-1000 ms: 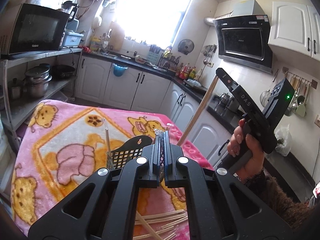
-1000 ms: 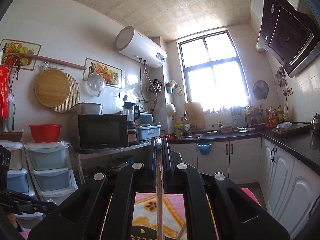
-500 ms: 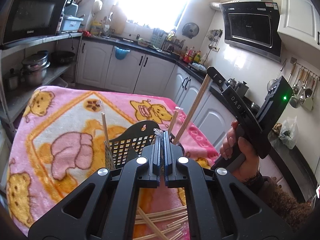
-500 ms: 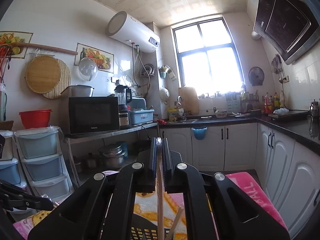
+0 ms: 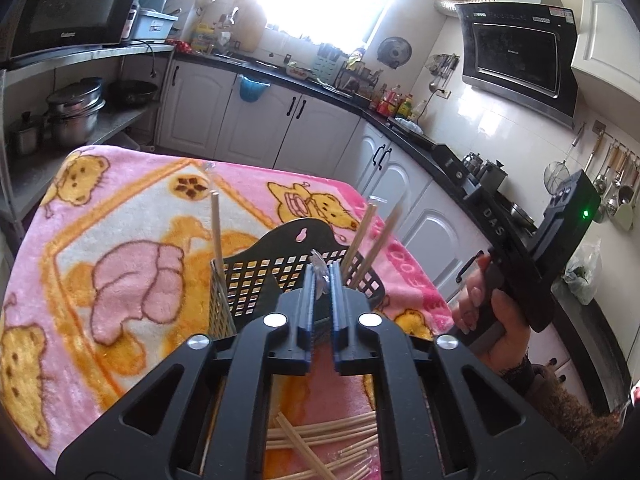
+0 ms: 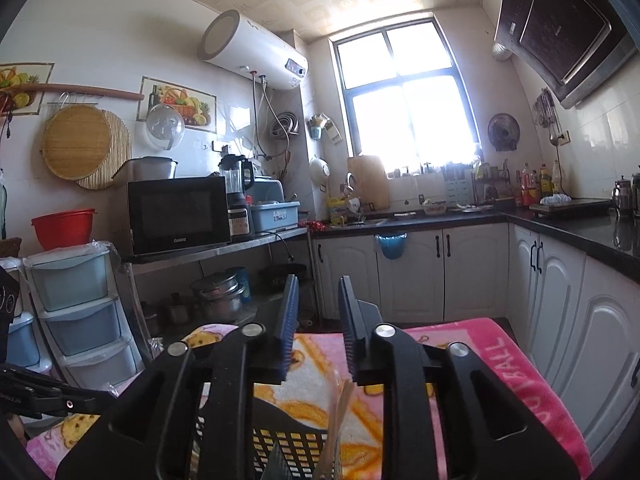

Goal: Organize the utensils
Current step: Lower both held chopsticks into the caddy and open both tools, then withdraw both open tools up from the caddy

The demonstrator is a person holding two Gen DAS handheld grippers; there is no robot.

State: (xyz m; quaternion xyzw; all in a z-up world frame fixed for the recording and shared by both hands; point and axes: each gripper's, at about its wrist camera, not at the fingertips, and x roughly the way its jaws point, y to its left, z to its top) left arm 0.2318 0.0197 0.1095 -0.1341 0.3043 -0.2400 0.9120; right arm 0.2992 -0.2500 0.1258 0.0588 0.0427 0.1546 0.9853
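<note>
A black mesh utensil basket point(image 5: 296, 268) stands on the pink bear blanket point(image 5: 120, 264). Wooden chopsticks stand in it: one at its left corner point(image 5: 216, 224), two at its right point(image 5: 370, 236). My left gripper point(image 5: 322, 276) is just above the basket's near side, shut on a clear plastic chopstick wrapper point(image 5: 319, 266). My right gripper point(image 6: 318, 308) is open and empty above the basket point(image 6: 288, 448), with a chopstick point(image 6: 340, 412) standing just below its jaws. Its body point(image 5: 532, 256) shows at the right of the left wrist view.
Several loose chopsticks point(image 5: 320, 440) lie on the blanket under the left gripper. White cabinets with a black counter point(image 5: 304, 92) run behind the table. A metal shelf with a microwave point(image 6: 176, 216) and pots point(image 5: 74, 112) stands at the left.
My right gripper has opened and let go of the chopstick, which now stands in the basket's right side. The left gripper has lowered closer to the basket.
</note>
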